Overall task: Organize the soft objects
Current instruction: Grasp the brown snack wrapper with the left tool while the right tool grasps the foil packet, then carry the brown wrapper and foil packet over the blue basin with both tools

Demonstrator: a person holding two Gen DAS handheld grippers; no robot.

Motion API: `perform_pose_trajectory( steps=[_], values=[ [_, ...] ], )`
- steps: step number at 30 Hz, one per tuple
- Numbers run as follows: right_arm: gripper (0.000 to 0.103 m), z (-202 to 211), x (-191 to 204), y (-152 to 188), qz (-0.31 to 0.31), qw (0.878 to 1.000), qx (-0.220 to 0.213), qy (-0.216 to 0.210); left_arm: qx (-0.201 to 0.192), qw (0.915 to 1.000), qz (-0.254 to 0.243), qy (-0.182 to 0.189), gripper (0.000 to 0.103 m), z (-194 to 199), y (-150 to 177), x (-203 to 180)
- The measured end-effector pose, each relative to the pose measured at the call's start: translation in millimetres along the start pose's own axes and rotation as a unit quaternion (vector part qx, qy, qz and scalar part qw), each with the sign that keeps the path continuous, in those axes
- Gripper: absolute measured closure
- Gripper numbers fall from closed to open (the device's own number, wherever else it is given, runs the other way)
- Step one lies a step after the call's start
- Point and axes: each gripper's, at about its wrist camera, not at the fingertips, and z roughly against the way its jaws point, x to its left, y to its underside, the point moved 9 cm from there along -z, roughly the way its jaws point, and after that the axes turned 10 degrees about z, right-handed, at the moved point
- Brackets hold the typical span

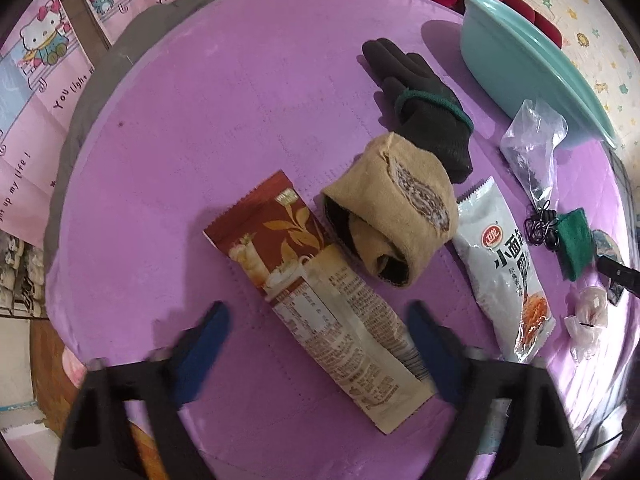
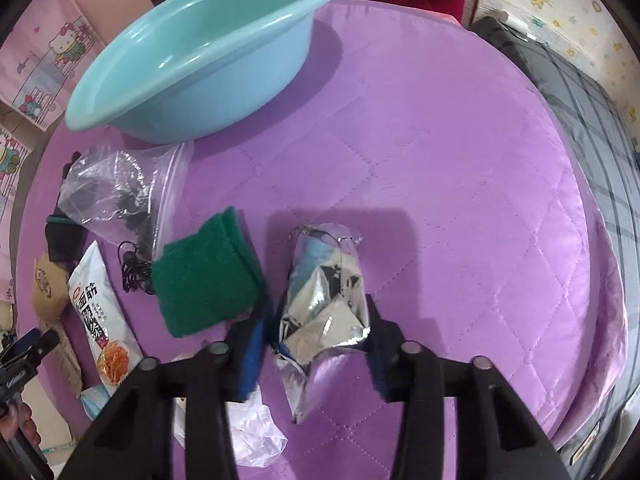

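Closing on a crinkled silver foil packet [image 2: 326, 300], the right gripper [image 2: 316, 320] has its pads at the packet's sides near the purple quilted desk's [image 2: 460, 200] front edge. The left gripper [image 1: 320, 320] stands half open astride a long red-and-cream snack sachet [image 1: 316, 300], not yet pinching. Squeezing each gently and lifting straight should avoid crushing. Farther back waits an empty teal plastic basin [image 2: 192, 92].

Our left gripper [image 1: 318, 322] and right gripper [image 2: 316, 320] share black angular frames, blue finger pads [image 1: 210, 332], and round grey pins [image 2: 410, 347] at twelve o'clock.
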Motion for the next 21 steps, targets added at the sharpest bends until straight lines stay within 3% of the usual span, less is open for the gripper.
perform_pose_trajectory(
  steps=[2, 6, 17, 21],
  values=[
    [0.065, -1.5, 2.3, -0.9, 0.006, 1.000, -0.002, -0.001, 0.010, 0.9999, 0.003, 0.008, 0.047, -4.3, 3.7, -4.3],
    [0.068, -0.9, 5.2, -0.2, 0.012, 1.000, -0.004, -0.002, 0.005, 0.9998, 0.004, 0.016, 0.061, 2.6, 8.7, 0.2],
    [0.068, 5.7, 12.4, 7.0, 0.029, 0.999, -0.017, 0.007, 0.001, 0.9995, 0.018, 0.027, 0.067, 8.8, 19.9, 0.2],
    [0.068, 14.2, 21.5, 10.0, 0.030, 0.999, -0.022, 0.010, -0.003, 0.9993, 0.016, 0.035, 0.078, 13.5, 20.6, -1.5]
  ],
)
